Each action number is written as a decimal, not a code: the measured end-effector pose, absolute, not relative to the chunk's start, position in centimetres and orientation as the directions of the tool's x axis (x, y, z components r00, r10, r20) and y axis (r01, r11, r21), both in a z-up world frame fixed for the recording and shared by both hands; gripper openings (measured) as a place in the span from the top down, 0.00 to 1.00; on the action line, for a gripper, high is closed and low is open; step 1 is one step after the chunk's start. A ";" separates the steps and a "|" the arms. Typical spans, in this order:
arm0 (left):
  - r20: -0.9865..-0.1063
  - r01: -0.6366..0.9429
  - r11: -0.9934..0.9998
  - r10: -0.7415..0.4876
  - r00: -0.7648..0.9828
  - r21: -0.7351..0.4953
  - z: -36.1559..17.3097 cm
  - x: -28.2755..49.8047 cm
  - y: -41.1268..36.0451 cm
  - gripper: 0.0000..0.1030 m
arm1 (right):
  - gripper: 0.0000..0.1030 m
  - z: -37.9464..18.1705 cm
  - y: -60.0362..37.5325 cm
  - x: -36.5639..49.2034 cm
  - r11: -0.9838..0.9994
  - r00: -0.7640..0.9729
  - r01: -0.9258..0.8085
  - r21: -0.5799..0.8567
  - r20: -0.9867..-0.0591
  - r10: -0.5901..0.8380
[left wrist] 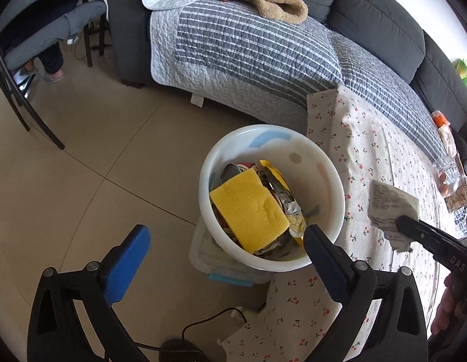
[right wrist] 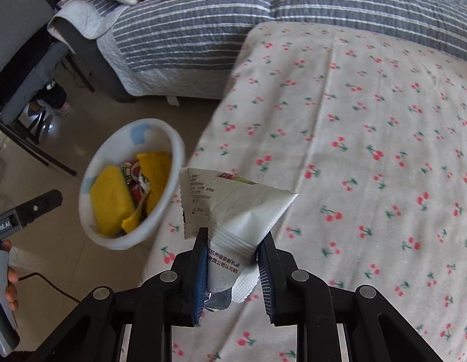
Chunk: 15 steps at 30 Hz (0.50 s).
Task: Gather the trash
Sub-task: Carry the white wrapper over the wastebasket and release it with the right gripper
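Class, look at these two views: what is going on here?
A person is clearing trash with two handheld grippers. The right gripper is shut on a white wrapper, held above the cherry-print cloth beside the white bin. The left gripper is open and holds nothing, near the bin's rim. The bin already holds a yellow sponge and other wrappers. The white wrapper is not in the bin yet.

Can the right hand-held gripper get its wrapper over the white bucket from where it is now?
Probably yes. The right hand-held gripper holds the wrapper just beside the white bucket, whose mouth is open, with nothing between them.
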<state>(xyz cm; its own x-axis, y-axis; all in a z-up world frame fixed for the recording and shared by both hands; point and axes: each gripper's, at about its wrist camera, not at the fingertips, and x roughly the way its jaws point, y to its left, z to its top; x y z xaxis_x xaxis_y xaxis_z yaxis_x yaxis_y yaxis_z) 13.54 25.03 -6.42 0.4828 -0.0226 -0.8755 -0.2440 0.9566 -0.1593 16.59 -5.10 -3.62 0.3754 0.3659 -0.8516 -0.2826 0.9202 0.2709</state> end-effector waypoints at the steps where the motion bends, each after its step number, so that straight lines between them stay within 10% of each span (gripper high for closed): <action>1: -0.876 -0.243 0.959 -0.013 0.481 -0.148 -6.4 13.4 25.2 0.00 | 0.73 -3.8 -4.0 17.0 0.914 0.371 -0.293 0.280 -0.848 0.378; 15: -0.884 -0.257 0.964 0.062 0.464 -0.068 -6.0 12.7 27.5 0.00 | 0.64 -7.2 6.0 22.0 0.883 0.316 -0.326 0.337 -0.841 0.438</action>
<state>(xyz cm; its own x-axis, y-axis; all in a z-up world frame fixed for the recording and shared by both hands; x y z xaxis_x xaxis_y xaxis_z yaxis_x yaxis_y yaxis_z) 12.71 27.53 -6.02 0.4638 0.0617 -0.8838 -0.2571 0.9640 -0.0677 22.05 6.04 -7.24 0.3165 0.4379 -0.8415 -0.3263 0.8832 0.3369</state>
